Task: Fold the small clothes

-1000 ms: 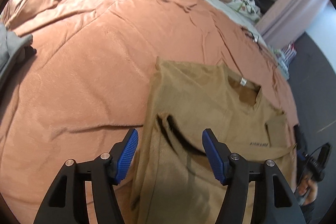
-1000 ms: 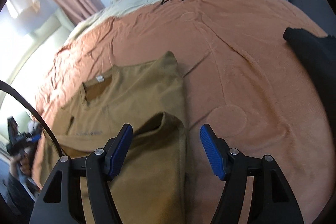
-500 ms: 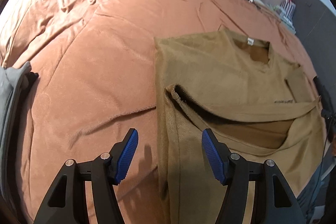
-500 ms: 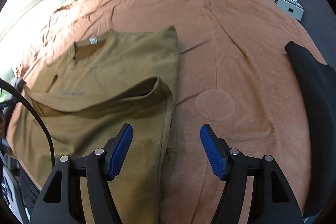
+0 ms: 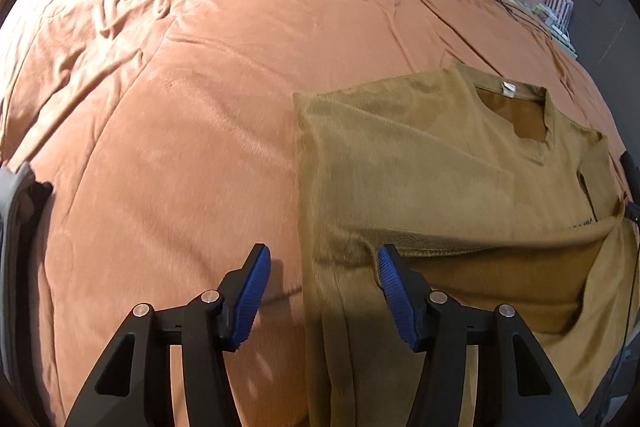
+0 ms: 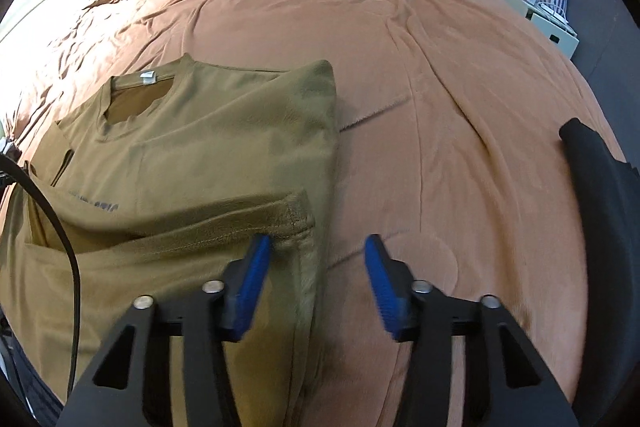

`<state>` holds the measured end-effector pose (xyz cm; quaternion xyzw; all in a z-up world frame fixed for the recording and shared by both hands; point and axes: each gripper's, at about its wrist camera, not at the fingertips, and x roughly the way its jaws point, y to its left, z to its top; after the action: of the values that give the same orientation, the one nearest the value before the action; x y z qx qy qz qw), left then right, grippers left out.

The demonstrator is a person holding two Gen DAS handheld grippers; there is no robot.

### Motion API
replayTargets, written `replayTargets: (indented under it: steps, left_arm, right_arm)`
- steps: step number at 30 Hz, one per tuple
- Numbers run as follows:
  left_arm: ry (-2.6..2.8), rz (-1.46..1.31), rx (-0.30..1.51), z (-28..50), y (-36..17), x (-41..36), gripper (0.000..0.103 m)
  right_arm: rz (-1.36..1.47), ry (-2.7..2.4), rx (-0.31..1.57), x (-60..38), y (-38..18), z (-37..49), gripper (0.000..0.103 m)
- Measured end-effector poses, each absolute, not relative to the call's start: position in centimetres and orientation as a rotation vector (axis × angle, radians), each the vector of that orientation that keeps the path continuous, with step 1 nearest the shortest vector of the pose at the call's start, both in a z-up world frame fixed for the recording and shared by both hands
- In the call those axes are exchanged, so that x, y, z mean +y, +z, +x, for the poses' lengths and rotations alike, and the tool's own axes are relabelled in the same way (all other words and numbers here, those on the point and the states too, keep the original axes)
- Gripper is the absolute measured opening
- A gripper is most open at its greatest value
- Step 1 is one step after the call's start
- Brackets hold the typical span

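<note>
Across the bed [image 5: 200,107], the shirt [image 5: 420,163] lies right of centre in the left view, sleeves tucked in, hem doubled up. Left tongs [image 5: 324,291] have just been closing, straddling its side edge unclenched, nothing pinched. Right tongs [image 6: 316,281] likewise narrowing, ungripped, at the other edge. Best pinch both hem corners evenly before lifting toward the collar.

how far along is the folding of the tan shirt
Done: both sides of the tan shirt are folded in, leaving a narrow strip on the orange blanket.

In hand: the left gripper and right gripper have just been closing, straddling its side edges, gripping nothing.

Left: folding it crosswise.
</note>
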<state>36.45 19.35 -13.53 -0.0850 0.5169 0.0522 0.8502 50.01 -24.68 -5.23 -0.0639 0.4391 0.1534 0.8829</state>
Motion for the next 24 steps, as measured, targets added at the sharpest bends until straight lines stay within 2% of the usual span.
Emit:
replayTargets:
  steps: [6,15,24]
  left_arm:
    - [0.206,-0.22,1.08,38.0,-13.8,20.8,0.048]
    - [0.175,-0.279,0.969,35.3,-10.3,21.7,0.048]
    - [0.061,-0.17,1.029,34.2,-11.5,19.3,0.048]
  right_arm:
    - [-0.099,0.254,0.926,-25.0,-6.0,51.9,0.037]
    - [0.005,0.292,0.882,-26.8,-4.5,50.6,0.037]
    - [-0.129,0.384,0.92,-24.6,-5.5,49.4,0.037]
